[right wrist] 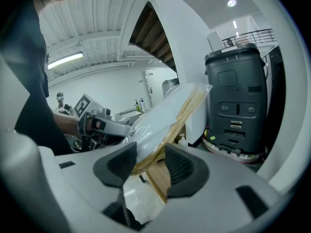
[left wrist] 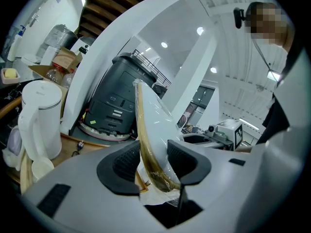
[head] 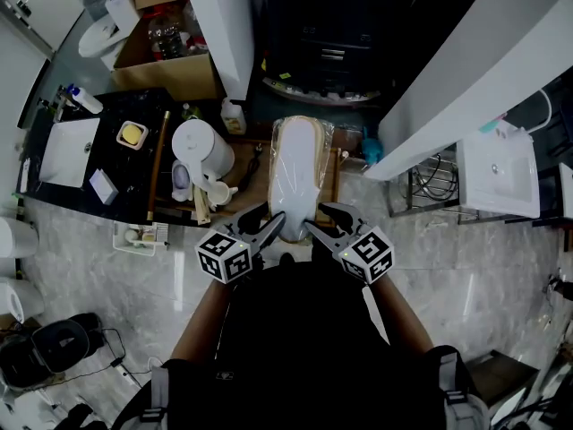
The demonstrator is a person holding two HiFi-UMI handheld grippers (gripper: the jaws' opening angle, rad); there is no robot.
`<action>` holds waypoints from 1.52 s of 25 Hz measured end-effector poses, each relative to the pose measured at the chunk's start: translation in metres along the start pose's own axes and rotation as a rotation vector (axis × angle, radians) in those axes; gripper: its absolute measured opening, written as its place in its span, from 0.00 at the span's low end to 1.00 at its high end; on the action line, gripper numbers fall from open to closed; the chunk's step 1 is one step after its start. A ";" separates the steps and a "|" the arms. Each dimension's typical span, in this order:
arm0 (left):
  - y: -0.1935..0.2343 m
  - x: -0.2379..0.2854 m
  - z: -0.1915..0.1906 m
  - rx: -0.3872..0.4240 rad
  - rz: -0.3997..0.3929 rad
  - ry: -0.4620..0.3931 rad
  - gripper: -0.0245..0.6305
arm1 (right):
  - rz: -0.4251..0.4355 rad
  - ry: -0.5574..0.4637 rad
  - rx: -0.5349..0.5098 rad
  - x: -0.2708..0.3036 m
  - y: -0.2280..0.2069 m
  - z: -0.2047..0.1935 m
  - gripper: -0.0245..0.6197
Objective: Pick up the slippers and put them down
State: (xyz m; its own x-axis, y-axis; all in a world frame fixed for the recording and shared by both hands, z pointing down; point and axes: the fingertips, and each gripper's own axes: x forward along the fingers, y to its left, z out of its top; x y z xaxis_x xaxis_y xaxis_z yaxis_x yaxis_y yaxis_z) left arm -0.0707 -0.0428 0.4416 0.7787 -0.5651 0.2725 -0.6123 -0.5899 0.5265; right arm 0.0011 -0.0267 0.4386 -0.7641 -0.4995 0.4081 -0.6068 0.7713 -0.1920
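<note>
A pair of white slippers with tan soles, wrapped in clear plastic, points away from me above a wooden board. My left gripper is shut on the near left edge of the pack and my right gripper on its near right edge. In the left gripper view the slippers stand on edge between the jaws of the left gripper, with both dark pads against them. In the right gripper view the slippers slant up between the jaws of the right gripper, sole towards the right pad.
A white kettle and small items stand on a black counter at the left. A dark machine stands behind the board. A white slanted beam and a white sink are at the right. A cardboard box sits far left.
</note>
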 end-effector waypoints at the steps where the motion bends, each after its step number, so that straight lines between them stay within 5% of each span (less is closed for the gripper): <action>1: 0.000 0.000 0.000 0.001 0.001 0.001 0.30 | 0.000 0.000 0.001 0.000 0.000 -0.001 0.33; 26: 0.013 0.008 -0.013 -0.034 0.027 0.043 0.30 | 0.021 0.036 0.052 0.010 -0.009 -0.018 0.33; 38: 0.033 0.023 -0.046 -0.066 0.065 0.128 0.30 | 0.067 0.136 0.088 0.025 -0.019 -0.049 0.33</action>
State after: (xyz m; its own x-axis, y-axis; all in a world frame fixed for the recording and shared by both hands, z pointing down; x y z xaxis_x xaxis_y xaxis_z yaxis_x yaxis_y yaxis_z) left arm -0.0667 -0.0488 0.5018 0.7511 -0.5203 0.4063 -0.6552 -0.5126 0.5549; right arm 0.0044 -0.0340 0.4964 -0.7704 -0.3858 0.5076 -0.5769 0.7607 -0.2976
